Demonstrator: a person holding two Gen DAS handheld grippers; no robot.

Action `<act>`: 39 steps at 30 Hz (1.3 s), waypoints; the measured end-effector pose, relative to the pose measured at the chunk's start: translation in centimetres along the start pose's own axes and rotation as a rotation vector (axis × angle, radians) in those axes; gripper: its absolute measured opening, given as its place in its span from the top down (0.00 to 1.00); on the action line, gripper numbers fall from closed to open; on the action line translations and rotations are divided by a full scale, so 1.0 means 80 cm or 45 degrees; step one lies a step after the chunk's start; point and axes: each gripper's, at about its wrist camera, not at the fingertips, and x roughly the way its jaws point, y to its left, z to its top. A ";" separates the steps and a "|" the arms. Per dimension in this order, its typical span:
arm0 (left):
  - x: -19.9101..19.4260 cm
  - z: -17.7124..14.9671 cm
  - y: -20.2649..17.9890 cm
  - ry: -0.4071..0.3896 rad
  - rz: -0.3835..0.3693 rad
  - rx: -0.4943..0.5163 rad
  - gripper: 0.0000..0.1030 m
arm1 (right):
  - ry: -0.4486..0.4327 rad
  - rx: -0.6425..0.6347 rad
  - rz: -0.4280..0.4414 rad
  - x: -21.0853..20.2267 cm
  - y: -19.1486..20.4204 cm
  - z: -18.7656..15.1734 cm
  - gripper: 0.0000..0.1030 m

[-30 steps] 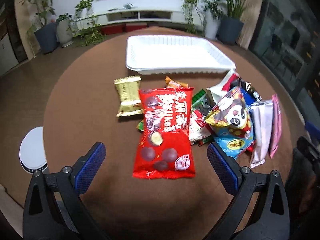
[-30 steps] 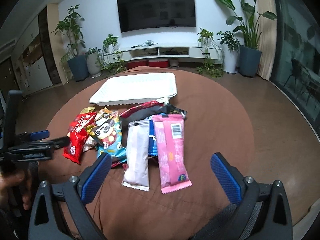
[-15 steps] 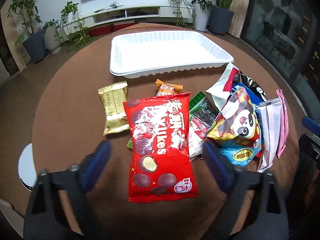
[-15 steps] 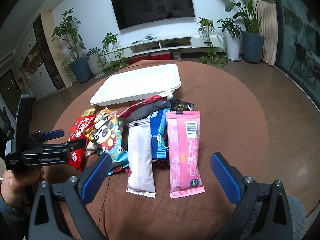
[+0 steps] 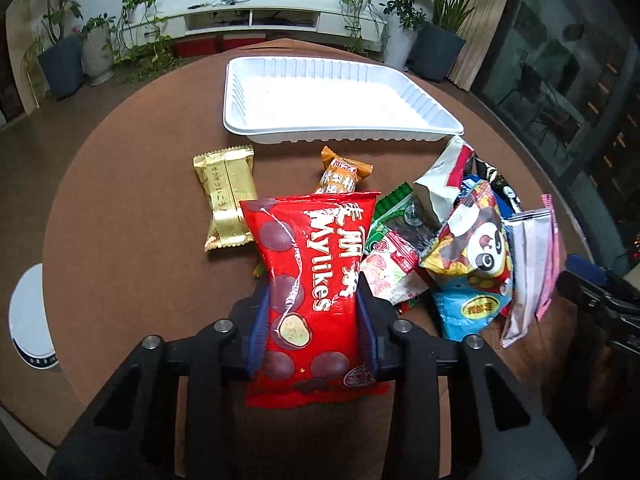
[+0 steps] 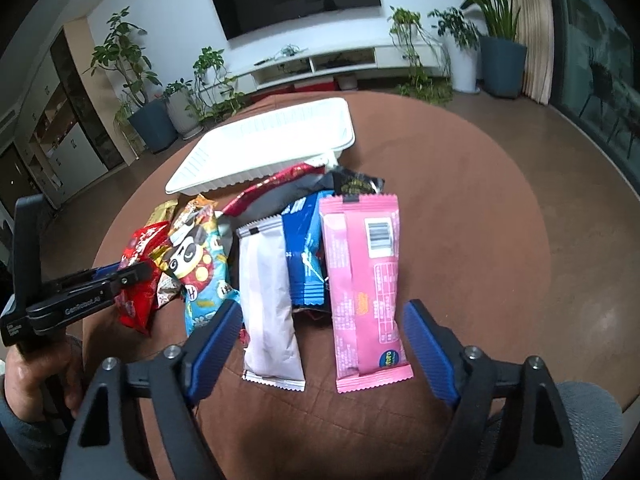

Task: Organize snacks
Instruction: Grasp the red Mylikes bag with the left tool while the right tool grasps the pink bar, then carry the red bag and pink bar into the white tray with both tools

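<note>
The left gripper [image 5: 312, 320] sits low over the near part of the round brown table [image 5: 120, 240], pointing toward the far side where the white tray [image 5: 340, 128] lies. Its jaws are clamped on the red Mylikes bag [image 5: 316, 280], the blue pads pressing both long edges so that the bag pinches in at the waist. The bag's long axis runs straight away from the gripper toward the tray; its printed name reads along that axis, and its bottom seam hangs back between the gripper's arms. In the right wrist view the same gripper [image 6: 132, 276] is held level at the left by a hand [image 6: 36, 380], with the red bag [image 6: 138, 280] between its tips.

The right gripper [image 6: 322, 344] hovers at the near edge of the table with its jaws wide apart and nothing between them. Just ahead of it lie the white packet [image 6: 268, 304] and the pink packet [image 6: 364, 288], side by side with long axes pointing toward the tray, and a blue packet [image 6: 306, 256] between them. The panda bag [image 5: 476, 260] lies just right of the red bag; the gold packet [image 5: 226, 196] lies to its left and the orange packet [image 5: 340, 172] beyond its far end.
</note>
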 end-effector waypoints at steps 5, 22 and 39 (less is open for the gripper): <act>-0.011 -0.009 0.010 0.000 -0.094 -0.055 0.70 | 0.045 0.008 0.017 0.011 -0.003 0.003 0.18; -0.040 -0.035 0.016 -0.019 -0.234 -0.127 0.71 | 0.228 0.059 -0.008 0.036 -0.027 0.017 0.41; -0.039 -0.040 0.019 -0.022 -0.268 -0.161 0.71 | 0.215 0.086 0.005 0.023 -0.029 0.010 0.76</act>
